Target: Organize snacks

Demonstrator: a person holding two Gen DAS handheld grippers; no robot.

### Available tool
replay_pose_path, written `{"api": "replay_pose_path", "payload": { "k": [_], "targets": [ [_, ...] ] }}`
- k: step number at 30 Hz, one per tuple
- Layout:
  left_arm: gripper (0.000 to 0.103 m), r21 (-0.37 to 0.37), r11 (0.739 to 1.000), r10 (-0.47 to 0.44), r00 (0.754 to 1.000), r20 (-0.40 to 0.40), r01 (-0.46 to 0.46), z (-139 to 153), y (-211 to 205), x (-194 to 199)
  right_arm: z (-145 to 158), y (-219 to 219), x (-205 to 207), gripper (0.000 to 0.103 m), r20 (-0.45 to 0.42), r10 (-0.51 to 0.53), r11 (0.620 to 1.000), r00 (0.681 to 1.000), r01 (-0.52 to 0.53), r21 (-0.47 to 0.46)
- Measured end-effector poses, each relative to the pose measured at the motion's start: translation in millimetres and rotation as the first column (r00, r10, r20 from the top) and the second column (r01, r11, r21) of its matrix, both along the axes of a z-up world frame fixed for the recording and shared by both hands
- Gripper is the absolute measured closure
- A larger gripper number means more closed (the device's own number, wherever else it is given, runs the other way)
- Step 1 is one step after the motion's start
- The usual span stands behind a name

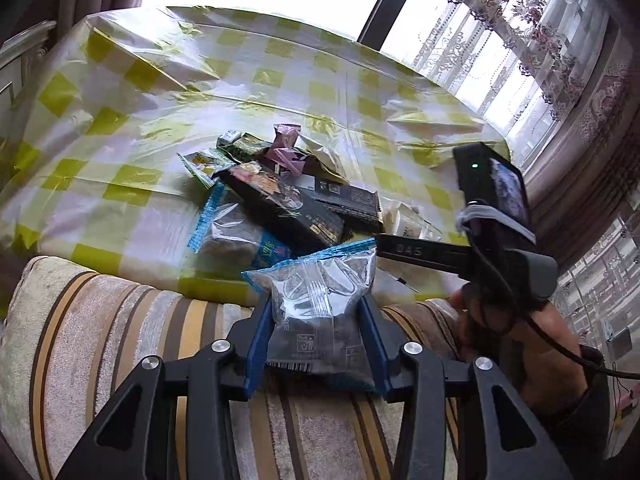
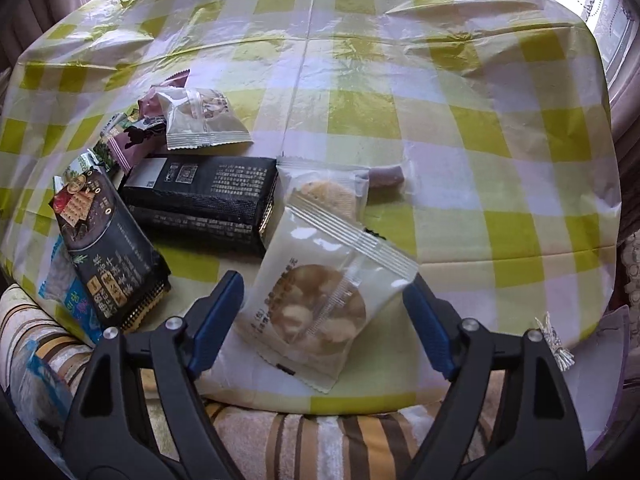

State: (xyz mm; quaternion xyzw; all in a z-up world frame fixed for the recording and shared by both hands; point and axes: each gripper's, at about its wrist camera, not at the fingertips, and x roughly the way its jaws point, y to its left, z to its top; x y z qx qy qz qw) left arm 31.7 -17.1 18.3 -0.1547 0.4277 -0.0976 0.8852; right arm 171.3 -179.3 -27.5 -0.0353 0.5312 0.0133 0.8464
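Observation:
My left gripper (image 1: 316, 324) is shut on a clear snack packet with blue edges (image 1: 320, 300), held above the striped cushion near the table's front edge. A pile of snacks lies on the table: black cracker packs (image 1: 280, 204) (image 2: 200, 192), purple wrappers (image 1: 284, 148) (image 2: 136, 140), another blue-edged packet (image 1: 232, 232). My right gripper (image 2: 324, 320) is open, its blue fingers (image 2: 216, 320) on either side of a white biscuit packet (image 2: 320, 304) that lies at the table's front edge. A second white biscuit packet (image 2: 324, 192) lies behind it.
The table wears a yellow-and-white checked plastic cloth (image 2: 440, 120) (image 1: 120, 100). A striped cushion (image 1: 100, 340) (image 2: 320, 432) lies in front of it. The right gripper's body and hand (image 1: 500, 240) show in the left wrist view. Curtains and window (image 1: 520, 40) stand behind.

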Motion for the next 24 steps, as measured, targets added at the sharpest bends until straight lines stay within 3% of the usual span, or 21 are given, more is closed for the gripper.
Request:
{"api": "replay_pose_path", "payload": {
  "k": [2,4,17,24],
  "targets": [
    [0.06,0.0,1.0,-0.006,1.0,0.005,0.006,1,-2,-3,1,-1,-2,0.045,0.006,0.003,1.0,1.0,-0.003,0.018],
    [0.06,-0.001,1.0,-0.01,1.0,0.008,0.01,1,-3,-3,3,-6,-4,0.048,0.009,-0.004,0.999,1.0,0.003,0.039],
    [0.06,-0.003,0.999,-0.052,0.998,0.035,0.052,10,-19,0,40,-44,-45,0.051,0.151,-0.038,0.987,0.988,0.013,0.163],
    [0.06,0.001,0.988,-0.151,0.985,0.079,0.151,24,-55,10,63,-85,-71,0.051,0.21,-0.107,0.981,0.972,0.069,0.182]
  ]
}}
